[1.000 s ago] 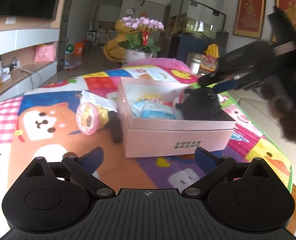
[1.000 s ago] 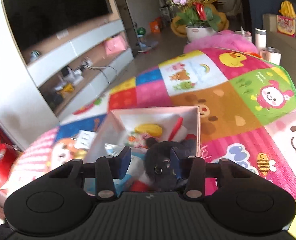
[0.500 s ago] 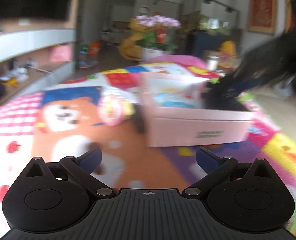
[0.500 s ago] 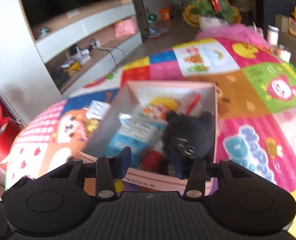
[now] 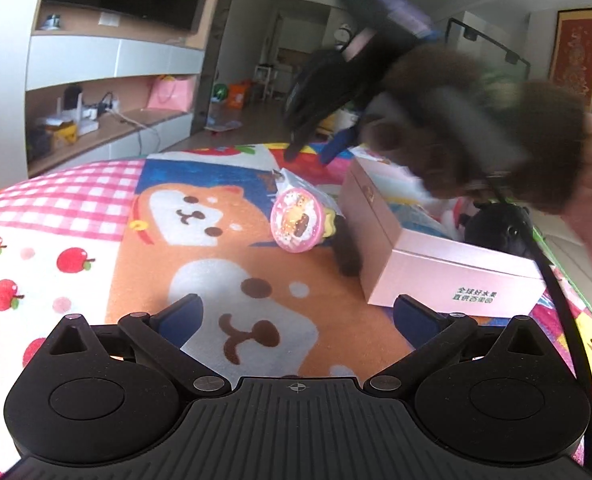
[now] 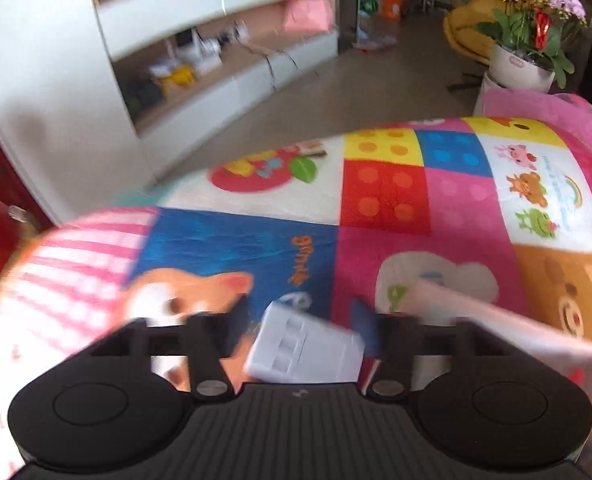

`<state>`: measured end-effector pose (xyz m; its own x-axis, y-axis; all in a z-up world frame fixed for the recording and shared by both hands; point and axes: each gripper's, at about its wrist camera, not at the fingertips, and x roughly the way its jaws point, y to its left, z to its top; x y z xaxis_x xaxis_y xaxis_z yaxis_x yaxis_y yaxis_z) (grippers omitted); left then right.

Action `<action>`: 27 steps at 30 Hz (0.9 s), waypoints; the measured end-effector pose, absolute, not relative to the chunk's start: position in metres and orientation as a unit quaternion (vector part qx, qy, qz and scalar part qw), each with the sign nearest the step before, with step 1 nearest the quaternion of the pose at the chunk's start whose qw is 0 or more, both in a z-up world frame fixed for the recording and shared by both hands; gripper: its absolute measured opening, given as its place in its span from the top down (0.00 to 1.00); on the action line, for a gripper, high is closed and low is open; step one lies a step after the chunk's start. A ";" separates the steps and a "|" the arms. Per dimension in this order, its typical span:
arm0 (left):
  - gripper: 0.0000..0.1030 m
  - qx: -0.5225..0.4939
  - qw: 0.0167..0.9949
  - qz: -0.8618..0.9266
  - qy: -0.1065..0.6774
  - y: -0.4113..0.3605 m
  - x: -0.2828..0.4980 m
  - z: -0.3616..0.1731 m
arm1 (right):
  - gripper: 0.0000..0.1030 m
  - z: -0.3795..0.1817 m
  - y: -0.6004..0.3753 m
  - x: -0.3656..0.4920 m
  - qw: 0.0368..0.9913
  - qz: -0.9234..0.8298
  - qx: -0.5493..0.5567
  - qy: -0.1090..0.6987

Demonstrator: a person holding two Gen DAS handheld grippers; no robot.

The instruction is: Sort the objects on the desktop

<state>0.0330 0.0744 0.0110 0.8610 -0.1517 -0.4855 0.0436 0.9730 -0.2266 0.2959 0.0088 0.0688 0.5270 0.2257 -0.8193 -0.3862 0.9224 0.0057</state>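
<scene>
Looking through the left wrist camera, I see my left gripper (image 5: pixel 296 314) released and holding nothing, low over the desk's colourful mat (image 5: pixel 223 276). A pink box (image 5: pixel 428 256) stands on the mat, with a black plush toy (image 5: pixel 500 228) inside and a round pink toy (image 5: pixel 296 222) just beside its left wall. My right gripper (image 6: pixel 302 322) is released too, above a blurred white packet (image 6: pixel 304 350) near the box corner (image 6: pixel 528 336).

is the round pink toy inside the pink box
No, the round pink toy lies on the mat, outside the pink box and left of it.
</scene>
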 end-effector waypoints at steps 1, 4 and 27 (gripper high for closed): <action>0.00 -0.110 0.958 -0.051 0.260 0.076 0.033 0.010 | 0.73 0.063 0.011 0.303 0.866 0.166 -0.087 0.463; 0.00 -0.122 0.956 -0.056 0.261 0.079 0.033 0.010 | 0.73 0.051 0.011 0.309 0.850 0.164 -0.087 0.493; 0.00 -0.003 0.950 -0.051 0.309 0.060 -0.009 0.017 | 0.63 0.085 -0.092 0.064 0.870 0.294 -0.087 0.385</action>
<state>-0.0094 0.0604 0.0170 0.8042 -0.0994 -0.5859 0.0961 0.9947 -0.0369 0.0640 -0.0923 0.0853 0.5302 0.4445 -0.7220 -0.5785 0.8122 0.0752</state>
